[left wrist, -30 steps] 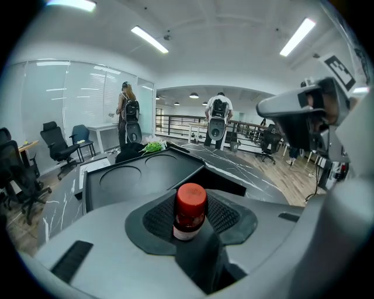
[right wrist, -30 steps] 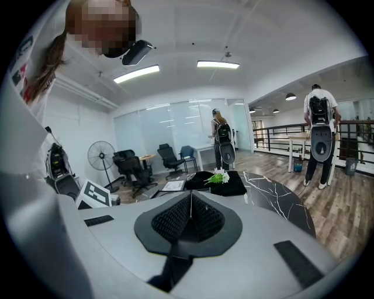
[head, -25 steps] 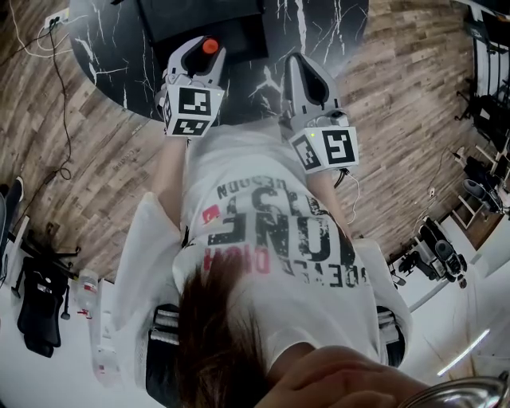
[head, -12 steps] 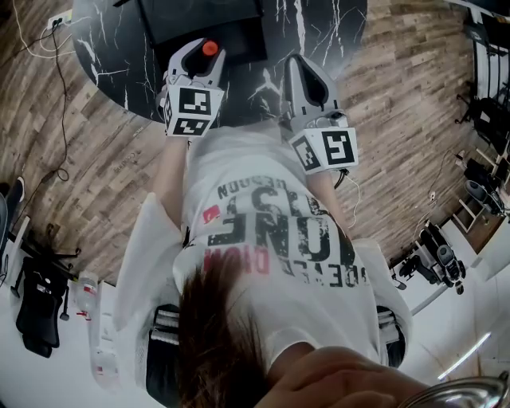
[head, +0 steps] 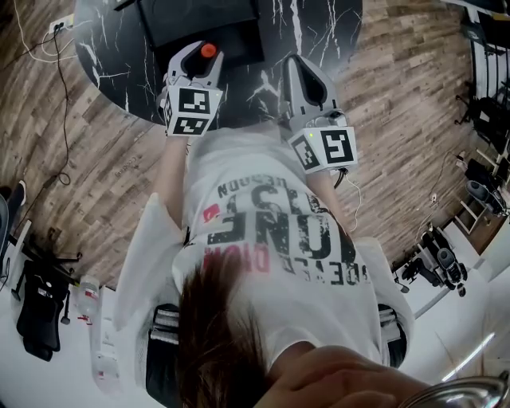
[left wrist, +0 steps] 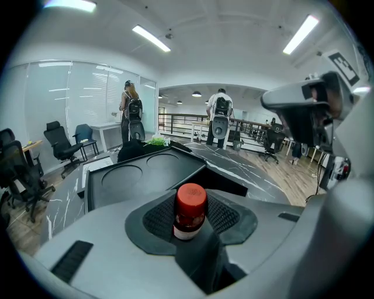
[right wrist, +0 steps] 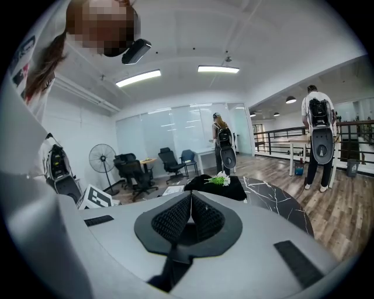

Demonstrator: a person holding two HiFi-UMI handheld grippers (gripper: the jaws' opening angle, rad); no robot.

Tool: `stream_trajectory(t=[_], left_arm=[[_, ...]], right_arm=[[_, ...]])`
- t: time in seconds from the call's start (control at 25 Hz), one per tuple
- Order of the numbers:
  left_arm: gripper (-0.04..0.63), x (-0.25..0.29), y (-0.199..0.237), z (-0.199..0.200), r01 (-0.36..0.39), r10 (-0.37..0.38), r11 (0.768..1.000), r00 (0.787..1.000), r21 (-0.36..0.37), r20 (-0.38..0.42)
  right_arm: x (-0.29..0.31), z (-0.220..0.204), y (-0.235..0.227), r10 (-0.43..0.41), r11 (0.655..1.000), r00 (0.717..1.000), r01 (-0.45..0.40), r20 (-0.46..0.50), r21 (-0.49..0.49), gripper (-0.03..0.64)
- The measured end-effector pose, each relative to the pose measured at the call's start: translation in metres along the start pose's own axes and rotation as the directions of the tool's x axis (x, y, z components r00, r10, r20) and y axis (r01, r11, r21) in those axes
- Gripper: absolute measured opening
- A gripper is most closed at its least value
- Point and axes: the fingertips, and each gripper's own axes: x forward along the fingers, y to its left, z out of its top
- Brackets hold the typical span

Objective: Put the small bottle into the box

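The small bottle (left wrist: 190, 211) has a red cap and a pale label, and it stands upright between the ribbed pads of my left gripper (left wrist: 190, 222), which is shut on it. From the head view the left gripper (head: 203, 52) hangs over the near edge of the black marble table (head: 319, 24), the bottle's red cap (head: 209, 49) showing at its tip. Just ahead lies the black box (left wrist: 140, 175) with round recesses; the same box (head: 199, 20) shows in the head view. My right gripper (right wrist: 189, 217) is shut with nothing in it, and in the head view it (head: 296, 64) is beside the left one.
The table is round and stands on a wooden floor (head: 398, 119). A black cloth with a green plant (right wrist: 221, 181) lies on its far side. Office chairs (left wrist: 61, 143), a fan (right wrist: 100, 160) and people with backpacks (left wrist: 219, 117) stand farther off. Cables (head: 56, 72) run across the floor at left.
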Motion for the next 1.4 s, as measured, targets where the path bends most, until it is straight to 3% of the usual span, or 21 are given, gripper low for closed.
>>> stream_trajectory(t=[1.0, 1.04, 1.12, 1.4], left_arm=[[0.151, 0.003, 0.0, 0.0, 0.003, -0.003, 1.0, 1.0, -0.013, 0.005], [0.158, 0.004, 0.0, -0.001, 0.011, -0.011, 1.0, 1.0, -0.019, -0.001], [0.233, 0.004, -0.002, -0.002, 0.03, -0.031, 0.999, 0.999, -0.032, -0.01], [0.242, -0.001, -0.002, 0.006, 0.03, -0.03, 0.999, 0.999, -0.026, 0.013]], right_arm=[[-0.002, 0.009, 0.012, 0.006, 1.0, 0.999, -0.006, 0.032, -0.016, 0.003], [-0.003, 0.009, 0.013, 0.006, 1.0, 0.999, -0.005, 0.033, -0.015, 0.003], [-0.003, 0.009, 0.014, 0.006, 1.0, 0.999, -0.006, 0.035, -0.015, 0.003], [-0.003, 0.008, 0.018, 0.008, 1.0, 0.999, -0.008, 0.033, -0.016, 0.003]])
